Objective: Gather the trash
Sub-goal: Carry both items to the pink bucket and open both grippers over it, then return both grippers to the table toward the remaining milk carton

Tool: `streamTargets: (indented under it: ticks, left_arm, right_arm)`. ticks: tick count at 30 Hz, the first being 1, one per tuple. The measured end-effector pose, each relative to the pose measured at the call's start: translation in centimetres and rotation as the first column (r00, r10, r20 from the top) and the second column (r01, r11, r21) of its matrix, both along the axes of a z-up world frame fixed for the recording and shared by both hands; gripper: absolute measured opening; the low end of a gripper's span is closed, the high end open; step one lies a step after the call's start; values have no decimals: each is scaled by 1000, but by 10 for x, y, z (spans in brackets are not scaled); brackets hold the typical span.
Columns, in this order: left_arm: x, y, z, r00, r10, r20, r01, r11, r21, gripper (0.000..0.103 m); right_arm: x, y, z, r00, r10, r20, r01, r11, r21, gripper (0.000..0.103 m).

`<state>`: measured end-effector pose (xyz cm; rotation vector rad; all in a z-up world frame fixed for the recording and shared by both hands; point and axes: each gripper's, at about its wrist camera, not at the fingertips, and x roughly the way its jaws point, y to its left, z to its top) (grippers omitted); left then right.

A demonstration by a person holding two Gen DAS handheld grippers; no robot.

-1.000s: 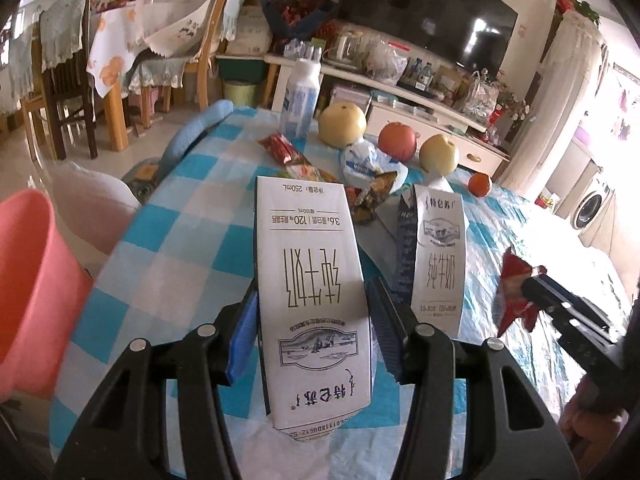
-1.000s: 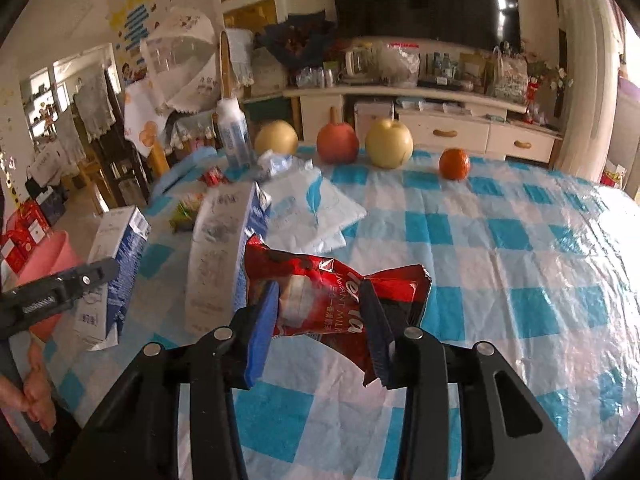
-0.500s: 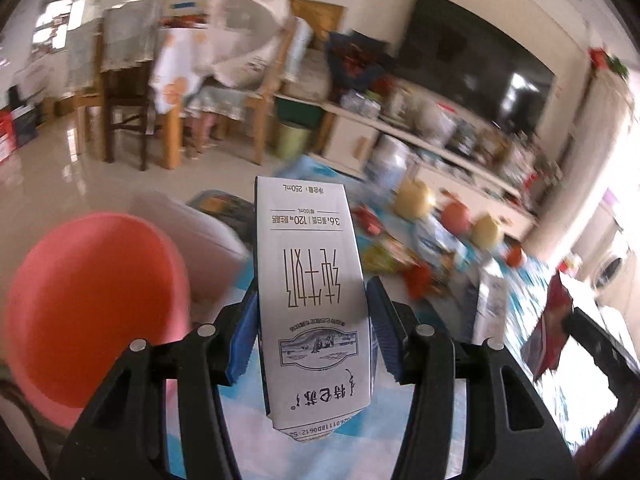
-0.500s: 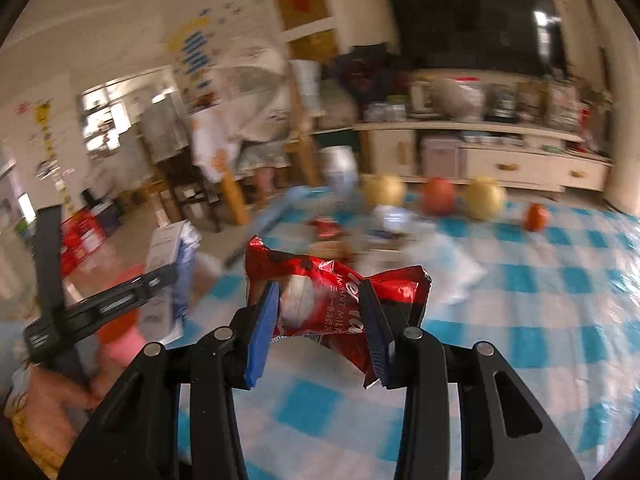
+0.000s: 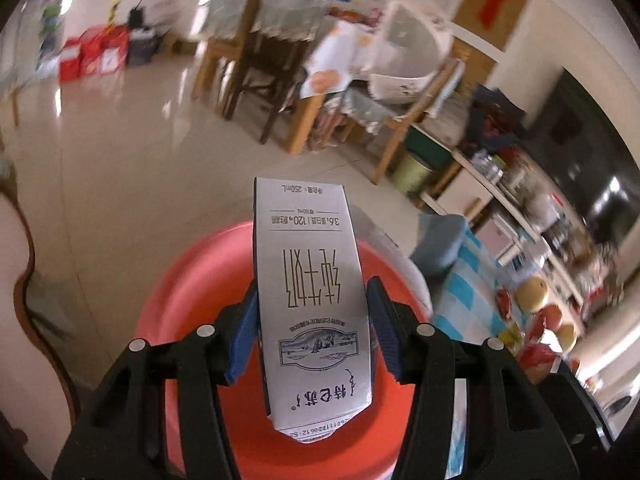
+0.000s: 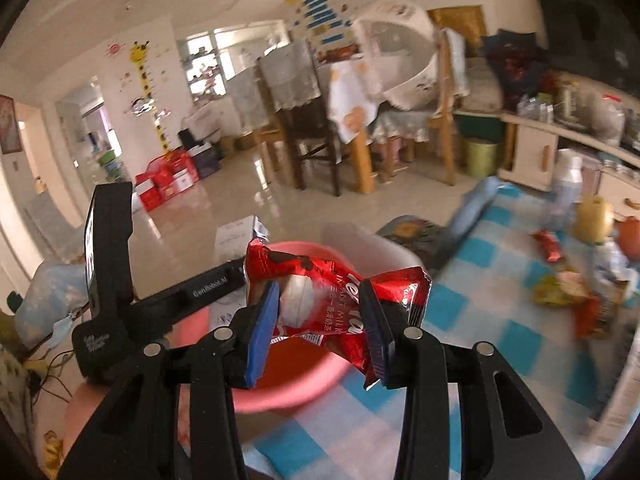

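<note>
Far left in the right wrist view, the black two-finger left gripper (image 6: 236, 270) reaches in from the side w/ a tall white rectangular paper milk carton (image 6: 256, 232), mostly hidden behind the wrapper. In its own view the left gripper (image 5: 312, 324) is clamped on that carton (image 5: 312, 300), blue pads pressing both sides, carton hanging directly over the round pink plastic basin (image 5: 192, 300). Next right, the black two-finger right gripper (image 6: 320, 320) is clenched on a crumpled red foil snack wrapper (image 6: 340, 304), held above the basin's (image 6: 288, 396) near rim. Further right: table w/ blue-and-white checked plastic cloth (image 6: 480, 272), w/ blurred litter and fruit at the far end.
</note>
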<state>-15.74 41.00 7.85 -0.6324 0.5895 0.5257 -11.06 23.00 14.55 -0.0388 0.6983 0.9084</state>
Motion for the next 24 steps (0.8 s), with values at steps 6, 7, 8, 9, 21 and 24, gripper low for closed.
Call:
streamTargets:
  ticks: [6,7,8,9,21,24]
  left_arm:
    - [-6,24,-14,996,91,14,-90,994,-69,75]
    - [-8,24,-15,995,99,17,-98,993,-59,78]
    - [-8,23,-14,994,104,18,-103,994,-38,81]
    - [-6,22,-13,994,107,18,-106,994,-24,82]
    - [5,-21,7,992,-25,124,4,986,168,88]
    - [13,-37,11,990,-84,115,60,978,200,88]
  right_arm:
    - [12,17,-15,999,-9,-50,10,1000,19,63]
    - [11,12,-14,999,-26,-46,27,999,26,76]
    - [10,6,-13,998,-43,-42,45,998,35,82]
    - [10,1,-13,998,-51,-41,52,998,36,82]
    - [-13,-83,-27,979,-206,4,205,977,-50,94]
    - [-18,-102,-36,972,-236,-10,235,970,-68,94]
